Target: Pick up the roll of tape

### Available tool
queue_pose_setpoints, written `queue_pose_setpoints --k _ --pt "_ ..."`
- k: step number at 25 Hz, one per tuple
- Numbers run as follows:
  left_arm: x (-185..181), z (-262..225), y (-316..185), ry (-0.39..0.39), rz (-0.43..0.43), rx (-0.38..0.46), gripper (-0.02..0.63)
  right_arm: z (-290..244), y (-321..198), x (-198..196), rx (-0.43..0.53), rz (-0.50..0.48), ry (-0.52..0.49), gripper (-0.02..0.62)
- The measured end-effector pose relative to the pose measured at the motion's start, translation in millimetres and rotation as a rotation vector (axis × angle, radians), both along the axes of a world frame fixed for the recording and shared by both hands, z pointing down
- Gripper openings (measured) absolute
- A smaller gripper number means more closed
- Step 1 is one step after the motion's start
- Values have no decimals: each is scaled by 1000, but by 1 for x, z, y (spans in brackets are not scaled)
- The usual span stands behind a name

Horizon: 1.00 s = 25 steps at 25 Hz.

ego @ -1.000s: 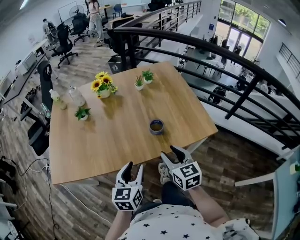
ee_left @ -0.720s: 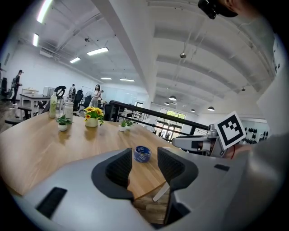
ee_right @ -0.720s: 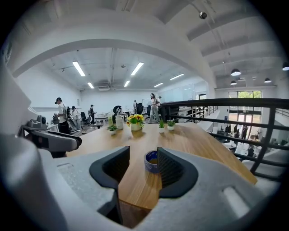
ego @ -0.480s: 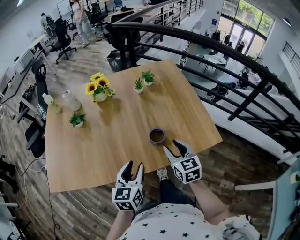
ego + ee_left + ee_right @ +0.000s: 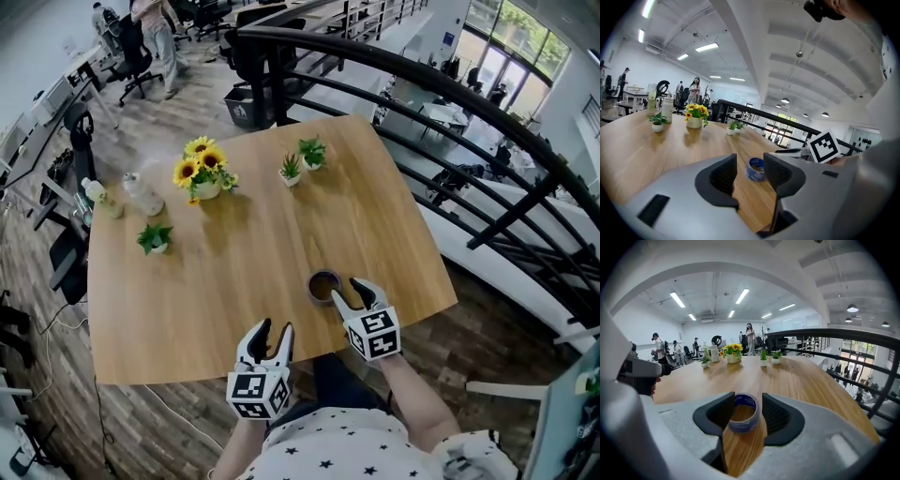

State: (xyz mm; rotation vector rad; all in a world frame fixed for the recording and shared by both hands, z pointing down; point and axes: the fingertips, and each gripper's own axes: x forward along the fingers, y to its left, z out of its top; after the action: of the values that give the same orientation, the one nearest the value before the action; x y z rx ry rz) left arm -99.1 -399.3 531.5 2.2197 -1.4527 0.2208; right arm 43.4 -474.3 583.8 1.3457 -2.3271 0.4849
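Observation:
The roll of blue tape lies flat on the wooden table, close to its near edge. My right gripper is open right behind it. In the right gripper view the tape sits just between the two fingertips of the right gripper, with a sliver of gap on each side. My left gripper is open and empty at the table's near edge, left of the roll. In the left gripper view, the tape shows beyond the left gripper.
At the table's far side stand a pot of sunflowers, two small plants, another plant and two bottles. A black railing runs past the right edge. People and office chairs are far behind.
My right gripper has moved forward over the table edge until its open jaws reach the tape. The left gripper has stayed near the edge.

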Motion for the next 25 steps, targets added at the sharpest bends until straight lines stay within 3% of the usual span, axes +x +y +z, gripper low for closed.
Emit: queue_pose_setpoints --k 15,25 --pt "-4 19 -35 12 -14 -40 172 55 -44 -12 -129 -28 74 175" --pt "-10 20 -37 11 -29 -39 172 74 -49 -15 -198 -33 149 103"
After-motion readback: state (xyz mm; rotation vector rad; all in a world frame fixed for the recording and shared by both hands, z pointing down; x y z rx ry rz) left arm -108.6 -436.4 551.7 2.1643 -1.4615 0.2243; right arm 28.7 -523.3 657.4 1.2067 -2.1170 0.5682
